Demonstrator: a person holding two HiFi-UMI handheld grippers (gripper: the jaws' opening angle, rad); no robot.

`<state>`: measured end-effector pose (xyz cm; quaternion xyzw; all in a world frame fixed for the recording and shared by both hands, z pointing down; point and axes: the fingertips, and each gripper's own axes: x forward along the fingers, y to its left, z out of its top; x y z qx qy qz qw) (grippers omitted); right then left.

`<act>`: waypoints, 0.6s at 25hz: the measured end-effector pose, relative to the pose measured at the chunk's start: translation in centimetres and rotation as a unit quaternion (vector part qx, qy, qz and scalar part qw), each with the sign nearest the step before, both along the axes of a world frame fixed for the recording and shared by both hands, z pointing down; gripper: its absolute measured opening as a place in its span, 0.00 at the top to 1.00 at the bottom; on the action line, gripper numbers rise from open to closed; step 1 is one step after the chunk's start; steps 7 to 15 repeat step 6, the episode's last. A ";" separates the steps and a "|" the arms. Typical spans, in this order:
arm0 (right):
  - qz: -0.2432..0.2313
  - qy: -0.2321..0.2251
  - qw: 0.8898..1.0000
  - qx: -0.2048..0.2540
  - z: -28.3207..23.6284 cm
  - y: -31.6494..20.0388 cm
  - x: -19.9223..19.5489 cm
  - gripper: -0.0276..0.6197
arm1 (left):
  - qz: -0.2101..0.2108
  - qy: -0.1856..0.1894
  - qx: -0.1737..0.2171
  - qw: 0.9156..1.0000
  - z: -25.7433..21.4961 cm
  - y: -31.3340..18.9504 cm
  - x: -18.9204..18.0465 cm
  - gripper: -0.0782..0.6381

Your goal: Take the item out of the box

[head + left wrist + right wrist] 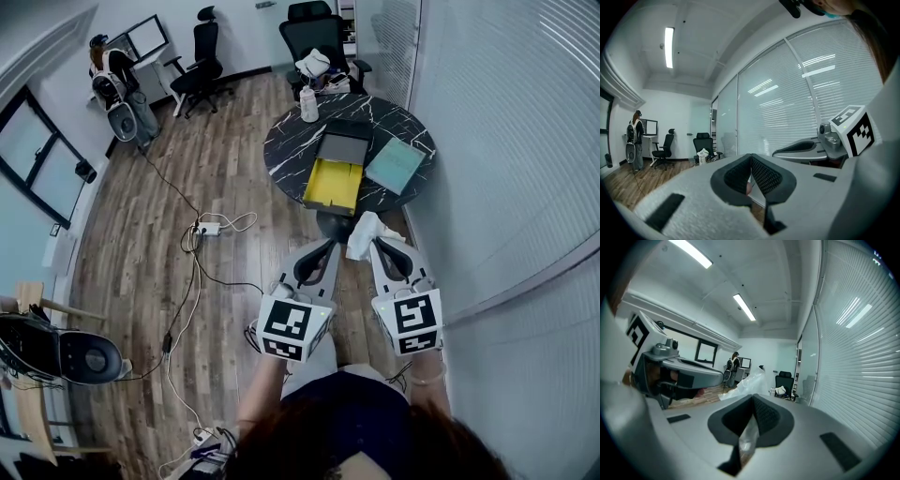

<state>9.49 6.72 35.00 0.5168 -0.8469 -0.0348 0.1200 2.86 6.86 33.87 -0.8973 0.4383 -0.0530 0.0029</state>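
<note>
The open box lies on the round black marble table; its yellow tray is in front and a grey half behind. My right gripper is held off the table's near edge, shut on a crumpled clear plastic bag that sticks up past the pads. My left gripper is close beside it, jaws shut with nothing seen between them. Each gripper shows in the other's view, the right one and the left one.
A teal flat lid lies on the table to the right of the box, a white bottle at its far edge. Office chairs stand behind. A power strip and cables cross the wood floor. A person stands far left. Blinds line the right wall.
</note>
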 end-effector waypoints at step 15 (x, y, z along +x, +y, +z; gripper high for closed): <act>0.000 0.000 1.000 -0.004 0.4 -0.7 0.1 0.92 | -0.002 -0.001 -0.006 1.000 0.5 -0.7 0.0 0.85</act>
